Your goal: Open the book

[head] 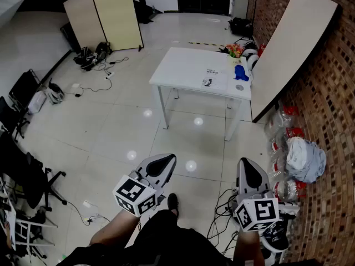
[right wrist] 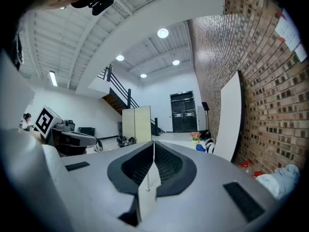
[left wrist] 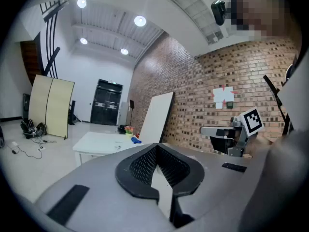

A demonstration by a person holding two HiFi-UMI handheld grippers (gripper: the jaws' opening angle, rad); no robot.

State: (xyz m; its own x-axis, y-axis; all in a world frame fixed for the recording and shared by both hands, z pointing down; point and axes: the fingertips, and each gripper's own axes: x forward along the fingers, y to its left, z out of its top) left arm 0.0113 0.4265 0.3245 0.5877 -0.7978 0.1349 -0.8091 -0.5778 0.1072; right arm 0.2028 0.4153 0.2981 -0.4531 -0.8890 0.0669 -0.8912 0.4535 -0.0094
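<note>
Both the left gripper and the right gripper are clenched on nothing, jaws pressed together, low in the head view over the floor. The tabletop stands well apart, at upper centre. The book is too small to pick out for sure, though a flat white item there may be it. Likely risks: jaws arriving closed would shove the cover instead of lifting it, and the cables at lower right could snag a foot.

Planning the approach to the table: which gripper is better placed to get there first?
Right, marginally. Both the left gripper and right gripper are shut, empty, far from the white table; the flat printed items lie toward its right end, nearer the right gripper's line.
</note>
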